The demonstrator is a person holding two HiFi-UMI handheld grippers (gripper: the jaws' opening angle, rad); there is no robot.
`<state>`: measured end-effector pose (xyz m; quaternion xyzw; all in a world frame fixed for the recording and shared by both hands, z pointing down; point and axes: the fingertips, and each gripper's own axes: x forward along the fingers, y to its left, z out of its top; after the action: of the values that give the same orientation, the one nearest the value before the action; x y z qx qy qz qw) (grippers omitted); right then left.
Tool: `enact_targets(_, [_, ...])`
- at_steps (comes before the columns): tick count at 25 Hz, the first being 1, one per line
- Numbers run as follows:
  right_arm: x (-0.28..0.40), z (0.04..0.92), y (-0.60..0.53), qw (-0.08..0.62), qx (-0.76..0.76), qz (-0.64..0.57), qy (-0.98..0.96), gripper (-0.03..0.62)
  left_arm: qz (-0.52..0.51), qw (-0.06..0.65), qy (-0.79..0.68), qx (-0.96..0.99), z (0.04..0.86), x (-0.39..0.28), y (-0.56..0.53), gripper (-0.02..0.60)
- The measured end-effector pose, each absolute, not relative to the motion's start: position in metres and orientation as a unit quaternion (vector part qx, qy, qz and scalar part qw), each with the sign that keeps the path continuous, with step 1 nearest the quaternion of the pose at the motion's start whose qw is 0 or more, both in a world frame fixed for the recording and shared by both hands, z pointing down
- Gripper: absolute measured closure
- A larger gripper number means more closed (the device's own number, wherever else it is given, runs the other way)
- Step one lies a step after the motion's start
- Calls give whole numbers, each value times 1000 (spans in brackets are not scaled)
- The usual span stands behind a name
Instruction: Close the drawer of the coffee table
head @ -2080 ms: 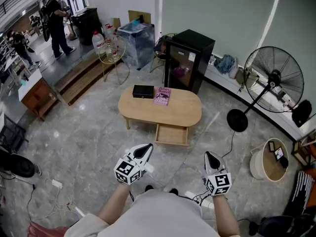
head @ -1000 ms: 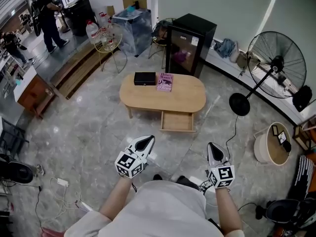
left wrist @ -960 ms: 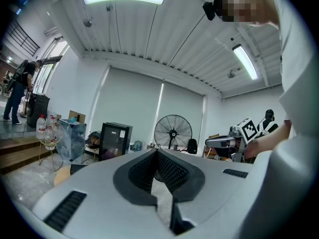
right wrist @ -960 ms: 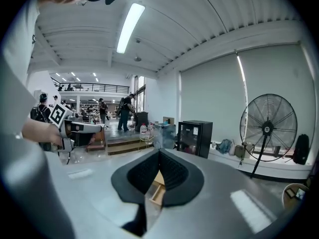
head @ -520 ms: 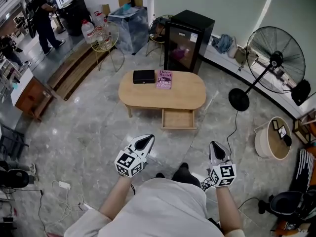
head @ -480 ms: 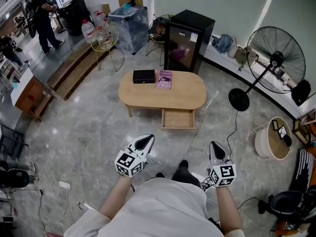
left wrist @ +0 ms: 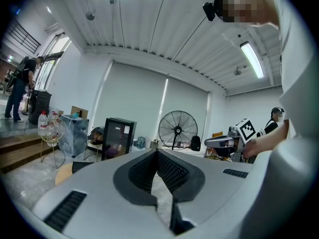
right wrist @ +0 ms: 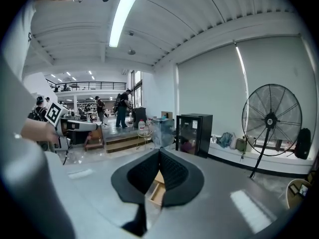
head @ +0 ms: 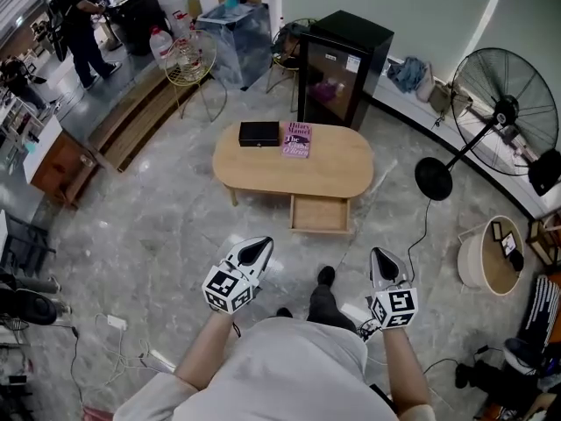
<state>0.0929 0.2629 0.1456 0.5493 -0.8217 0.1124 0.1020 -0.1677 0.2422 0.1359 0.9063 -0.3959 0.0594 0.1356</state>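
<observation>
An oval wooden coffee table stands on the marble floor ahead of me. Its drawer is pulled out toward me and looks empty; part of it shows between the right gripper's jaws in the right gripper view as the drawer. My left gripper and right gripper are held in front of my body, well short of the table. Both are shut with nothing between their tips: left gripper, right gripper. A black box and a pink book lie on the tabletop's far side.
Behind the table stands a black cabinet with a glass door. A large floor fan is at the right with its cable running over the floor. A round tub sits at far right. Steps and people are at far left.
The table and drawer have come a little nearer and lower in the head view as I step forward. One foot now shows ahead of my body. Both grippers stay shut.
</observation>
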Motion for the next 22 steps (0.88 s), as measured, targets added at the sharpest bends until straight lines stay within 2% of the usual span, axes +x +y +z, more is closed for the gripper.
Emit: enact_targets(22, [158,198,60,140,449,136,-872,583,109,157,-441,877,174,-74,80,575])
